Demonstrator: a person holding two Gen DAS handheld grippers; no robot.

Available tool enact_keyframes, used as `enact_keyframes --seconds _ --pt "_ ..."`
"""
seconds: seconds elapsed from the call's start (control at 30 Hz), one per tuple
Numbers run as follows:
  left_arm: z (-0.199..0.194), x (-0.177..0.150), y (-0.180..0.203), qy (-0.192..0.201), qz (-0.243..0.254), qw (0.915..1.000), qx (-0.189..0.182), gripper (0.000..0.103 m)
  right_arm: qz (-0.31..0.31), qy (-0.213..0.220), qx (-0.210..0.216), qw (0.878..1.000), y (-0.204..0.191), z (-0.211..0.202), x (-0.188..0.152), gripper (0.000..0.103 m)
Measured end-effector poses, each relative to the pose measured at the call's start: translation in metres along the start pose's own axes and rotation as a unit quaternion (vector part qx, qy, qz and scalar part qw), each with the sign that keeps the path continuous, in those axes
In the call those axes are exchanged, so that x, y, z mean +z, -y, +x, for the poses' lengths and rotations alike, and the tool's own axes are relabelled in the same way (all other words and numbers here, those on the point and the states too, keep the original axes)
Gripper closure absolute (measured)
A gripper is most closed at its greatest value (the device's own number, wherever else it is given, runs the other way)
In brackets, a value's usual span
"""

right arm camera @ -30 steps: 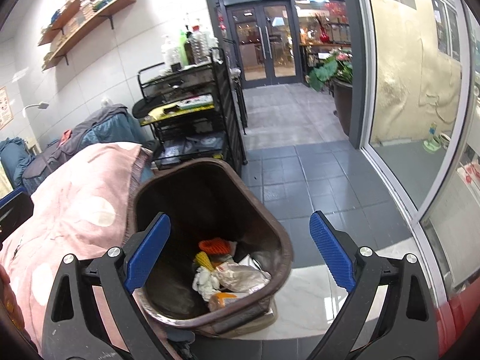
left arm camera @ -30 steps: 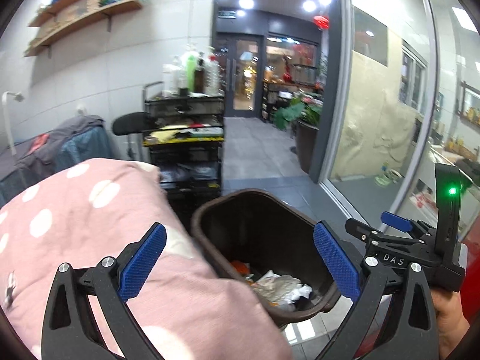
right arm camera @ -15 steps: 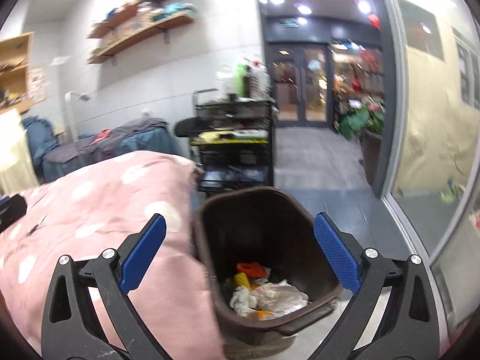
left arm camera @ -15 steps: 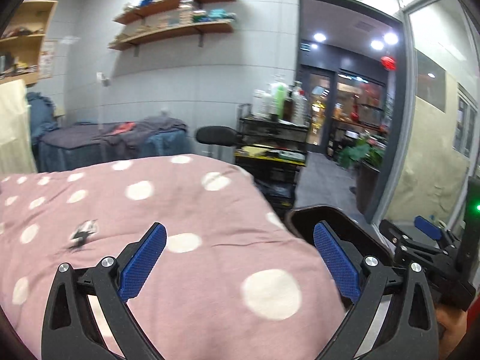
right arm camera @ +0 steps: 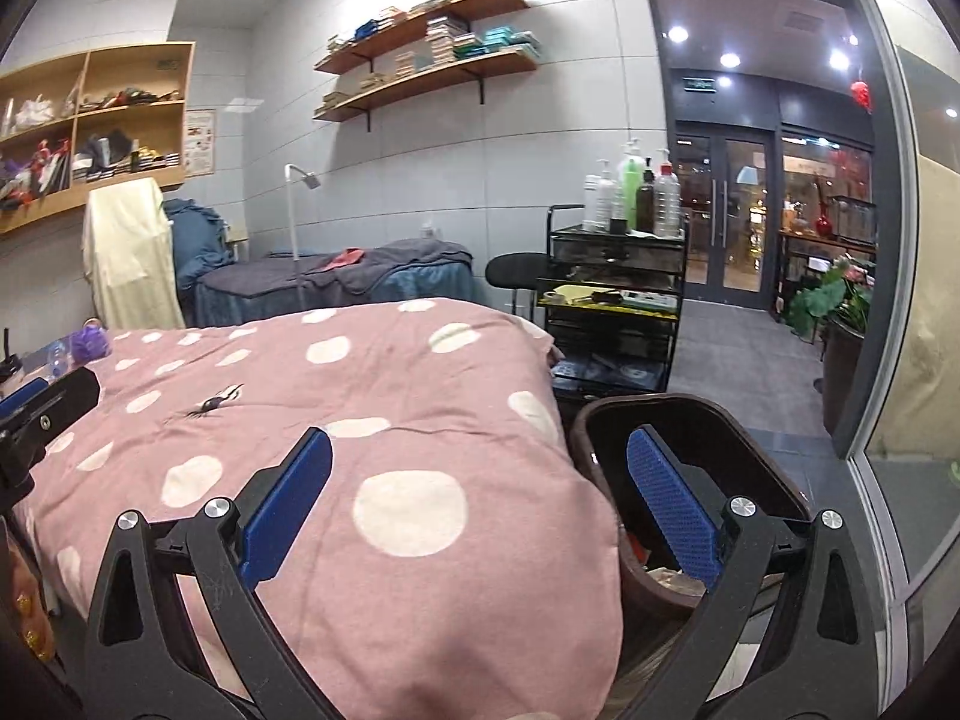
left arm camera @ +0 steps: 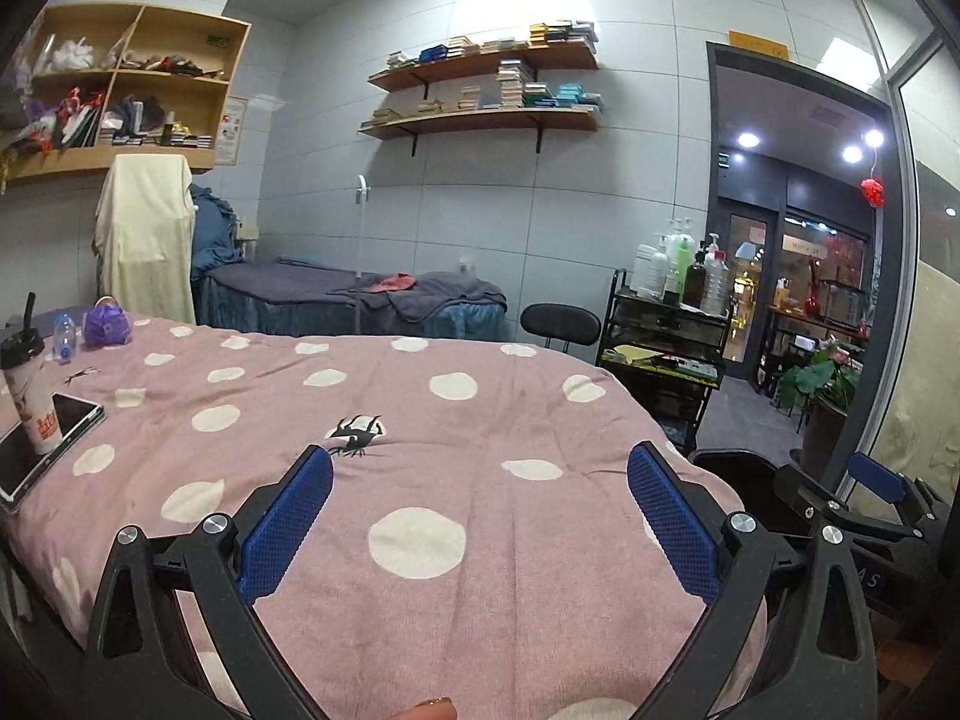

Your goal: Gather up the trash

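A brown trash bin [right arm camera: 708, 420] stands on the floor at the right end of a bed with a pink polka-dot cover [left arm camera: 456, 432]. My right gripper [right arm camera: 480, 510] is open and empty, above the bed's end and the bin's rim. My left gripper [left arm camera: 480, 516] is open and empty, over the bed. A drink cup with a straw [left arm camera: 30, 396], a small plastic bottle [left arm camera: 63, 339] and a purple crumpled bag [left arm camera: 105, 324] sit at the bed's far left. The bin's rim [left arm camera: 729, 459] shows behind my left gripper's right finger.
A tablet [left arm camera: 42, 450] lies under the cup. A black trolley with bottles [right arm camera: 618, 300] and a stool [right arm camera: 516, 270] stand beyond the bed. A second bed [left arm camera: 354, 300] is by the back wall. A glass partition [right arm camera: 900, 360] is on the right.
Both grippers have swung left and tilted up, from over the bin toward the bed. The bin's contents have mostly left view. Both grippers stayed open.
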State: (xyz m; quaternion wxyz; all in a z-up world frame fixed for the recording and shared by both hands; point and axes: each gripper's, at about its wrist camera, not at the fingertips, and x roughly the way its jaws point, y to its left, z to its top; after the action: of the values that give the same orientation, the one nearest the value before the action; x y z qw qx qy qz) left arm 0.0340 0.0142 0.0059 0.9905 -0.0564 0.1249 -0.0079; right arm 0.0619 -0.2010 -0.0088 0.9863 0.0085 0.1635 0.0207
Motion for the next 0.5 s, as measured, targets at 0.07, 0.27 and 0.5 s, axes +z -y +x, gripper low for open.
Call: enact_keyframes --seconds 0.07,0.27,0.5 --pt "-0.004 -0.003 -0.001 0.005 -0.002 0.9999 0.012 0.006 -0.005 0.004 0.003 1.000 -0.005 -0.004 0.000 0.006" --pt "-0.013 -0.008 -0.003 0.007 -0.011 0.9998 0.014 0.006 -0.012 0.016 0.016 1.000 -0.011 -0.018 -0.001 0.006" --pt "-0.022 -0.008 -0.006 0.020 -0.016 0.9994 0.022 0.006 -0.003 0.032 0.023 0.999 -0.006 -0.028 0.001 0.006"
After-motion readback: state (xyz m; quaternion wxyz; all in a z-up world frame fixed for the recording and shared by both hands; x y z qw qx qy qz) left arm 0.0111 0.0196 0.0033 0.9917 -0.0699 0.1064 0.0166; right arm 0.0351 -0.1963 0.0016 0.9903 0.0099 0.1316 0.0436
